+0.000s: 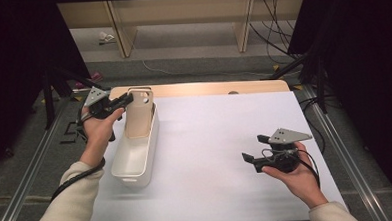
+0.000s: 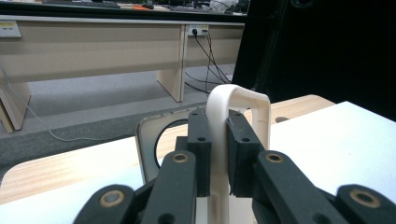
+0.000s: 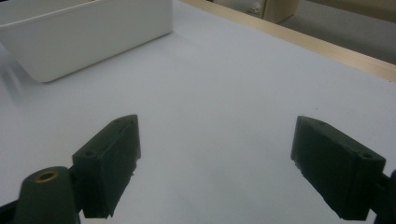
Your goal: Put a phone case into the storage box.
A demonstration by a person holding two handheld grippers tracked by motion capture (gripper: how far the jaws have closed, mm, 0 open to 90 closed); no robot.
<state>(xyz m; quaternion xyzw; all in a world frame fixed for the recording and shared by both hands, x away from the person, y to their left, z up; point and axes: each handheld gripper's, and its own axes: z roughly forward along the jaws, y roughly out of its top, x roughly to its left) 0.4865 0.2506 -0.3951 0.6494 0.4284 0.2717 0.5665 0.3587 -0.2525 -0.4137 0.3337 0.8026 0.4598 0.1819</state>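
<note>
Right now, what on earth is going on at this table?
A person sits at a white table with a hand-held gripper in each hand. The left gripper has its jaws shut on the edge of a beige phone case, holding it upright over the far end of a long white tub. The right gripper hangs over bare table on the other side, jaws wide open with nothing between them.
</note>
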